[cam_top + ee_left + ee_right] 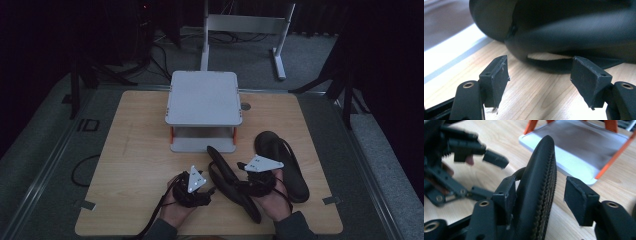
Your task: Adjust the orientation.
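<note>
Two black sandals lie on the wooden table. One sandal stands on its edge between my two grippers; the other sandal lies flat to the right. My right gripper straddles the upright sandal. Its left pad rests against the sole and its right pad stands apart from it, so this gripper is open. My left gripper is just left of that sandal and is open, with bare wood between the jaws of the gripper. The sandal's strap and sole loom right ahead.
A grey two-tier shelf with orange posts stands at the table's far middle, and its lower tray lies just past the upright sandal. One finger of the left gripper shows beside the sandal. Cables trail off the near edge.
</note>
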`<state>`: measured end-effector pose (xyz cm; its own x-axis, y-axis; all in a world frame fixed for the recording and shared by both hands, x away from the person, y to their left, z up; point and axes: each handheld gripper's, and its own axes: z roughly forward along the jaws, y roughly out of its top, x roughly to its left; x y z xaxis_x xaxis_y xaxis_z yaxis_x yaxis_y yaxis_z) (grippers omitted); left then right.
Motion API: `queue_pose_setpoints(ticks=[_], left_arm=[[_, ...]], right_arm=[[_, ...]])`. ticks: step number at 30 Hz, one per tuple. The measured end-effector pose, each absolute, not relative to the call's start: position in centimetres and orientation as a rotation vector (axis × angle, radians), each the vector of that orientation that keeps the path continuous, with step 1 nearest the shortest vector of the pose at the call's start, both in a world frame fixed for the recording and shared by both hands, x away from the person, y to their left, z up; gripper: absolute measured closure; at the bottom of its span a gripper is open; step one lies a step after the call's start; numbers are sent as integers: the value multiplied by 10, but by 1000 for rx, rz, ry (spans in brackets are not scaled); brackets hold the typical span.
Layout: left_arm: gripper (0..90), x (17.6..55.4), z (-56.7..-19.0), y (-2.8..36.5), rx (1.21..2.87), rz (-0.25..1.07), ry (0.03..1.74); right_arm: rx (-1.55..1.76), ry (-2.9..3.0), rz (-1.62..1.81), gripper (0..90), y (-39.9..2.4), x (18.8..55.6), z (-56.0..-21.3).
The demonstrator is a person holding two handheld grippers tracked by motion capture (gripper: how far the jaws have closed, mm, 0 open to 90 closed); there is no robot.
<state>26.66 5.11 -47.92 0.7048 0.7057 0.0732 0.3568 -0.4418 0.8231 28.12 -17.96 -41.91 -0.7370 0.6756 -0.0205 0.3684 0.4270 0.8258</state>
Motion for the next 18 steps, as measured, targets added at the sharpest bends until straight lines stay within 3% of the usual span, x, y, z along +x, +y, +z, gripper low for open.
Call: queue_pose_setpoints(ticks=[3,12,18], left_arm=[[305,267,-482,50,2070,518,813],[305,267,-481,54,2068,525,825],[305,266,-481,50,2071,508,808]], right_arm=[[957,2284,1177,566,-188,284,-417],[1208,2213,988,623,-224,310,-428],[1248,2287,931,674,-224,310,-437]])
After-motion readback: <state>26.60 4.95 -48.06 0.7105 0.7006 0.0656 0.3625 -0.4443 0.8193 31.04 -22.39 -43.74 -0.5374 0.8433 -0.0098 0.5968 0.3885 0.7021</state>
